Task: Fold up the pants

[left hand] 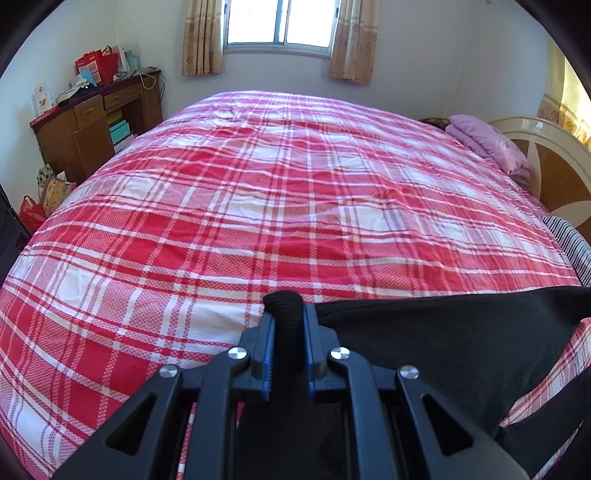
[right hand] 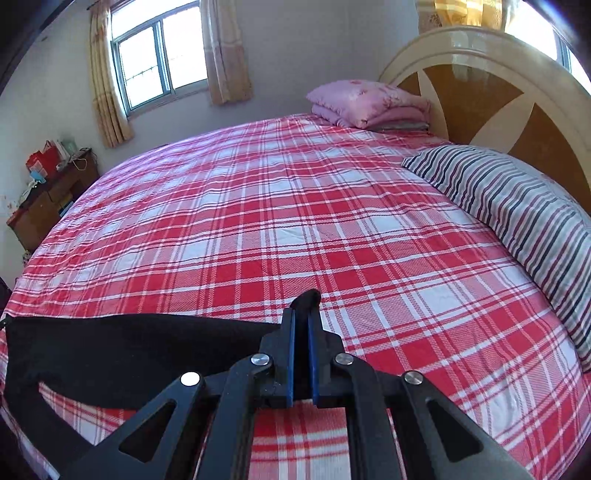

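I am holding a pair of black soft-fabric pants [left hand: 443,339] stretched between my two claws above the near edge of the bed, their taut edge running crosswise from one claw to the other. My left claw [left hand: 287,325] is pinching a thick ribbed bunch of the black cloth, and my right claw [right hand: 302,332] is pressed together on a thinner corner of it; below that edge the fabric is sagging toward the red and white plaid bedsheet [left hand: 258,206]. A pink folded quilt [right hand: 369,103] and a striped grey pillow [right hand: 517,206] are lying by the cream and brown wooden headboard [right hand: 498,96]. A brown wooden desk [left hand: 92,125] cluttered with red bags is standing under the curtained window [left hand: 280,22]; any writing there is too small for me to read
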Demonstrator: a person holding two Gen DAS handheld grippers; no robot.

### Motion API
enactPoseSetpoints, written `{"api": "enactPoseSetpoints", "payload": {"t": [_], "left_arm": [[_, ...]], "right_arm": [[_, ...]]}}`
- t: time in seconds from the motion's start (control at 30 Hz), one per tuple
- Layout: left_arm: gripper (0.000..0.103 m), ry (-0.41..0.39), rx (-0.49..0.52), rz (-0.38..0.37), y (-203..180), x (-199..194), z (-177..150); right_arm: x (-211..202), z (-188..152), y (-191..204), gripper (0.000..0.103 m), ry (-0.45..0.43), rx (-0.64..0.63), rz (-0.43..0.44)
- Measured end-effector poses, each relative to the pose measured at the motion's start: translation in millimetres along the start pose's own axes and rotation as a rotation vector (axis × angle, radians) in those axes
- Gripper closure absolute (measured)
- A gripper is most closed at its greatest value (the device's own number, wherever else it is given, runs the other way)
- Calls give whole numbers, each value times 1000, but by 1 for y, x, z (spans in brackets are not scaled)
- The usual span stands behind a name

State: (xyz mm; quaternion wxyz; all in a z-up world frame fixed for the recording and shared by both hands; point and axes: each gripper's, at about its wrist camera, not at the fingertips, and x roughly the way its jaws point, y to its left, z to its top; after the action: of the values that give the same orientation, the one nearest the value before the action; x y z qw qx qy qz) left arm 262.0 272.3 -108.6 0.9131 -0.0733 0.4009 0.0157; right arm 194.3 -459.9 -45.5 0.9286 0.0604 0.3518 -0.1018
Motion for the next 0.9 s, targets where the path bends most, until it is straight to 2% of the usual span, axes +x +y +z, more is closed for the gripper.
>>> {"api": "enactPoseSetpoints", "payload": {"t": [0.23,0.53,0.9], "left_arm": [[89,-62,-7,-31,2,-32,-4],[89,-123,-37,-86,13,-66,-23],[89,-178,-50,-161,28,-99,-72]], "right_arm": [[-47,-21,-6,97,-68,18,22],[-93,-60,-29,98,-114,72,30],[-125,-132,-60,99,-98,139,22]]}}
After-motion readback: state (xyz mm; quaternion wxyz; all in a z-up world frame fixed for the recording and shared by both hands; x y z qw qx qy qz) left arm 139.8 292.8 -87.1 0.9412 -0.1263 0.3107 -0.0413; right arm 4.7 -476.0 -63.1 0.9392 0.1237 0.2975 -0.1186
